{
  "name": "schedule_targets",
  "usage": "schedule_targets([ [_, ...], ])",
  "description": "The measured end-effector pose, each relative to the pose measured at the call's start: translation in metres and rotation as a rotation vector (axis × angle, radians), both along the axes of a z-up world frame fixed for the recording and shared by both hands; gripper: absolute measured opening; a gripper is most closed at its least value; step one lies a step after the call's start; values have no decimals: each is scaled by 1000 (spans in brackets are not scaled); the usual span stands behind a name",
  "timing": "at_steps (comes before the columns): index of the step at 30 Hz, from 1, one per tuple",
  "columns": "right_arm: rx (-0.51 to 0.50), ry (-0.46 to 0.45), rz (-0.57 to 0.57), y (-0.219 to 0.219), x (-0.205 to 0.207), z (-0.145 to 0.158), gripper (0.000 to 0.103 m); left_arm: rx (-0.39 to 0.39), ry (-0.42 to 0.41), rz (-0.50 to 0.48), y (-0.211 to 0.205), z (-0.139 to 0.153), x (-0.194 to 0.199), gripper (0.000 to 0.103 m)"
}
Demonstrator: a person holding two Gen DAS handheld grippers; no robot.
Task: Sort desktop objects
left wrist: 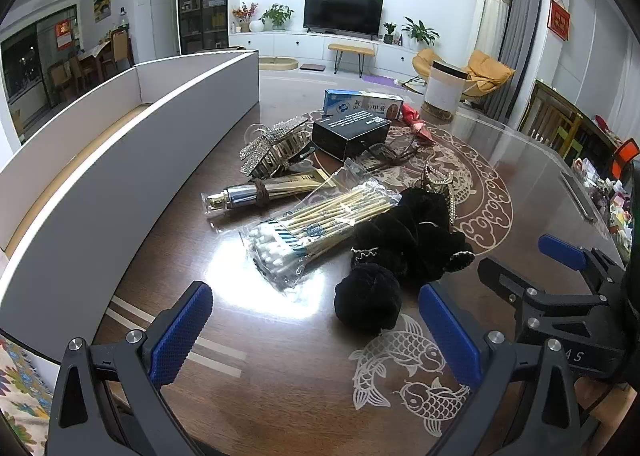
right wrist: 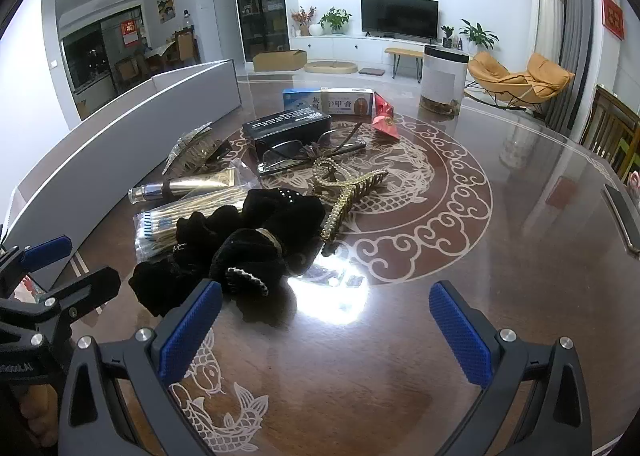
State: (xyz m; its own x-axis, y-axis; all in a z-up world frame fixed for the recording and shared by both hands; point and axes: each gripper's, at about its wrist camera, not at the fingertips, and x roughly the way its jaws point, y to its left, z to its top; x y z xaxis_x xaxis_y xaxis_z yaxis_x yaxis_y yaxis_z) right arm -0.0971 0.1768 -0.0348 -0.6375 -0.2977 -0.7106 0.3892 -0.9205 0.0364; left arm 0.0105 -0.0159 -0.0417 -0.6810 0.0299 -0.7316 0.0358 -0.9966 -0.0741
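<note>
A pile of small objects lies on the dark table. Black velvet scrunchies (left wrist: pixel 396 252) (right wrist: pixel 248 244) are nearest. Beside them lie a bag of cotton swabs (left wrist: pixel 316 232) (right wrist: pixel 160 223), a gold tube (left wrist: pixel 264 189) (right wrist: pixel 188 185), a rhinestone hair clip (left wrist: pixel 272 147) (right wrist: pixel 192 151), a gold claw clip (right wrist: pixel 348 195), glasses (right wrist: pixel 304 153), a black box (left wrist: pixel 350 131) (right wrist: pixel 286 127), a blue-white carton (left wrist: pixel 362 103) (right wrist: pixel 328 100) and a red packet (right wrist: pixel 385 115). My left gripper (left wrist: pixel 316 336) is open and empty, just short of the scrunchies. My right gripper (right wrist: pixel 326 332) is open and empty, its left finger by the scrunchies.
A long white-walled divided tray (left wrist: pixel 132 159) (right wrist: pixel 120 143) runs along the table's left side. A white cylinder (left wrist: pixel 442 89) (right wrist: pixel 442 75) stands at the far edge. A phone (right wrist: pixel 624 215) lies at the right edge. Each gripper shows in the other's view.
</note>
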Motion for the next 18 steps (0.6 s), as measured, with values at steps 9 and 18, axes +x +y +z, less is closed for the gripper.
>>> schedule_targets([
  [9,10,-5,-5,2,-3,0,103,15,-14,6,-1,-3,-2,103],
  [18,36,2,-9,0,-3,3,103,24,-19,10,-1,-4,-2,103],
])
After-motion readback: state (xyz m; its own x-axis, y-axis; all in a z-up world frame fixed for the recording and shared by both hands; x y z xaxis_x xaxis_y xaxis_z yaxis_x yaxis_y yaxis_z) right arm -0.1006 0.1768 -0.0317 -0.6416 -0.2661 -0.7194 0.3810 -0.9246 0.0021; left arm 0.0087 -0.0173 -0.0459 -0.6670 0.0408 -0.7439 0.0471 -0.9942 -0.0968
